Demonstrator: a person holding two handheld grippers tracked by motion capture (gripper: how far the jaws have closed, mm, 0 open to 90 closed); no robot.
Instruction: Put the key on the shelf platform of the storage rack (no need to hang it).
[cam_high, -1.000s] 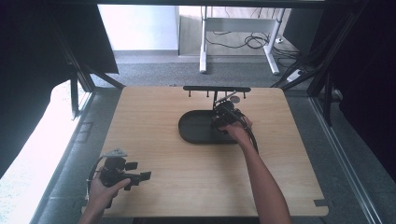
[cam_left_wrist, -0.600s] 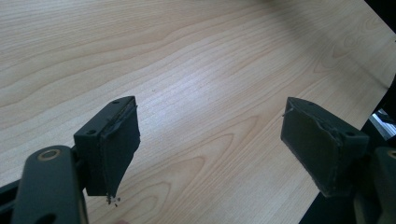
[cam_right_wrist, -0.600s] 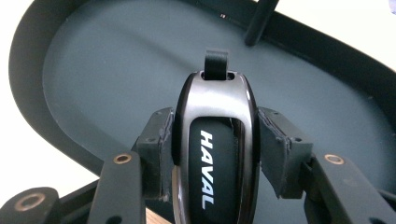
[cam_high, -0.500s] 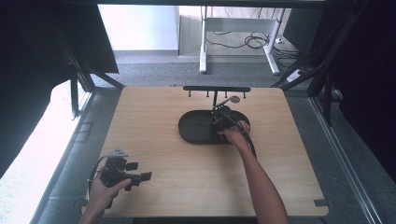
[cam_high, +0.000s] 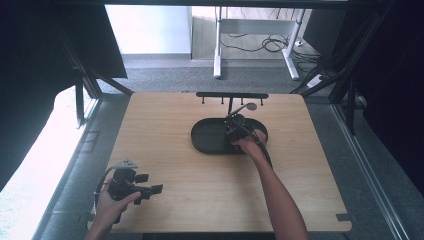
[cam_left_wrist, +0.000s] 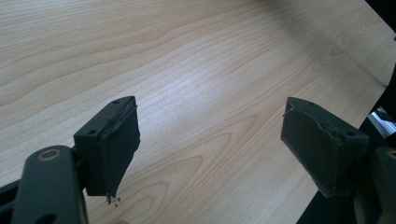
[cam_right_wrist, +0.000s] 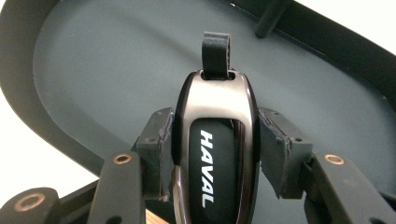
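Key fob (cam_right_wrist: 215, 154) lower end cut off by bottom edge; right gripper (cam_high: 235, 126) jaws too small in high view.

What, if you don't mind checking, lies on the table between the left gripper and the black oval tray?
Nothing: in the high view only bare wooden table separates the left gripper from the black oval tray.

Daylight floods in at the upper left and left edge of the high view, blown out white. The desk (cam_high: 200, 200) is evenly lit, dark surroundings. Gripper views are sharp, slightly soft at the bottom.
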